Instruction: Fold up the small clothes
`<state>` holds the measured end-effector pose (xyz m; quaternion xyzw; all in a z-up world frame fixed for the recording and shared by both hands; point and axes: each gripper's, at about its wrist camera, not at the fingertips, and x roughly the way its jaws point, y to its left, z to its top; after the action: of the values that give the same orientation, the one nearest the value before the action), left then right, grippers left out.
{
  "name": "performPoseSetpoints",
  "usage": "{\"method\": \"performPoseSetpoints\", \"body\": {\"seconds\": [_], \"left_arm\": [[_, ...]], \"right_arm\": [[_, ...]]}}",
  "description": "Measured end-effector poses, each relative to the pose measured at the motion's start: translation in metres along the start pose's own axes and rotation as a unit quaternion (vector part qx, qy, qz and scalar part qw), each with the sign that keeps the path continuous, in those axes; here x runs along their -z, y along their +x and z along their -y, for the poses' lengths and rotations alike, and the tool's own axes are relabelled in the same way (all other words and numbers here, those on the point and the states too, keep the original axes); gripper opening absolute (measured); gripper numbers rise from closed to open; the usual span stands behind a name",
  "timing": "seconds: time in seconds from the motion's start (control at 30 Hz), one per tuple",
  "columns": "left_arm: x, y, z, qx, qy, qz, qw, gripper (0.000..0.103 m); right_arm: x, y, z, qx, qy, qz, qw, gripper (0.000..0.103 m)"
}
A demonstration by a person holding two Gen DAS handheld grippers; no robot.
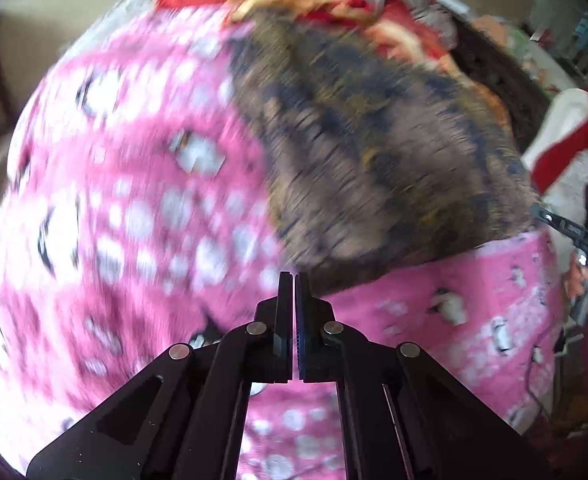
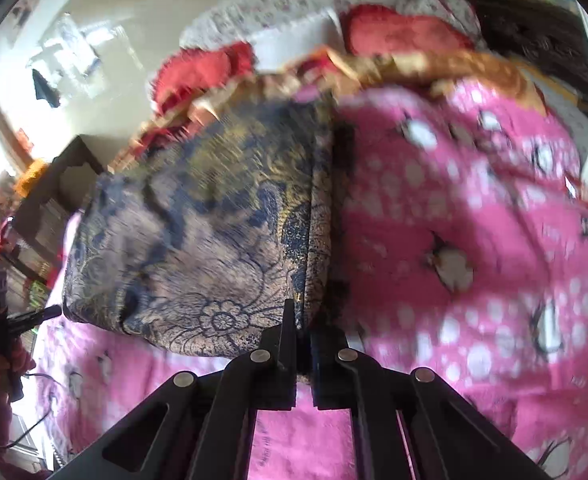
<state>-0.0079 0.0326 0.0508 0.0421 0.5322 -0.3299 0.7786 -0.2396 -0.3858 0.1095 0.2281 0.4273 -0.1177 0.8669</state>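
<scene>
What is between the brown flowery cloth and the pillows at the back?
A red and gold fringed cloth lies between the brown flowery cloth and the red pillows, in the right wrist view.

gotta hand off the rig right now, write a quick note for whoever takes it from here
Left gripper: jaws closed at the near edge of the brown and blue patterned garment; grip looks likely but blur hides it.
Right gripper: shut on the garment's other near corner.
The garment is lifted above the pink penguin blanket, with red and gold clothes piled behind.
Done: garment looks doubled along one edge.
Left: lay it down, finish folding, then the pile.
</scene>
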Motion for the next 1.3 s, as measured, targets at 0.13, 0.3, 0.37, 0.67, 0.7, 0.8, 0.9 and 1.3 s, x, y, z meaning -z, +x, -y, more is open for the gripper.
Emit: {"method": "performPoseSetpoints", "body": {"seconds": [0.13,0.3,0.37,0.67,0.7,0.8,0.9,1.3], "left_arm": [[0.001,0.006,-0.007,0.008,-0.028,0.001,0.9996,0.000],[-0.014,-0.019,0.003,-0.008,-0.016,0.025,0.9995,0.001],[-0.023,-0.021,0.005,0.000,-0.026,0.026,0.9993,0.009],[-0.090,0.006,0.047,-0.023,-0.027,0.095,0.9948,0.039],[-0.100,0.014,0.054,-0.028,-0.021,0.097,0.9946,0.041],[-0.122,0.041,0.064,-0.076,-0.009,0.094,0.9926,0.041],[-0.130,0.061,0.053,-0.093,-0.020,0.076,0.9926,0.041],[-0.122,0.065,0.057,-0.118,0.004,0.100,0.9880,0.043]], "right_arm": [[0.006,0.023,0.009,0.010,0.020,-0.029,0.999,0.004],[-0.013,-0.016,-0.015,0.062,-0.022,0.054,0.996,0.054],[-0.024,-0.022,-0.033,0.047,-0.046,0.076,0.995,0.054],[-0.074,0.054,-0.147,-0.033,-0.170,0.079,0.982,0.053],[-0.077,0.065,-0.163,-0.041,-0.189,0.075,0.978,0.053],[-0.084,0.098,-0.197,-0.008,-0.255,0.064,0.965,0.053],[-0.094,0.122,-0.194,0.058,-0.290,0.063,0.953,0.053],[-0.112,0.092,-0.077,0.088,-0.161,0.052,0.982,0.063]]}}
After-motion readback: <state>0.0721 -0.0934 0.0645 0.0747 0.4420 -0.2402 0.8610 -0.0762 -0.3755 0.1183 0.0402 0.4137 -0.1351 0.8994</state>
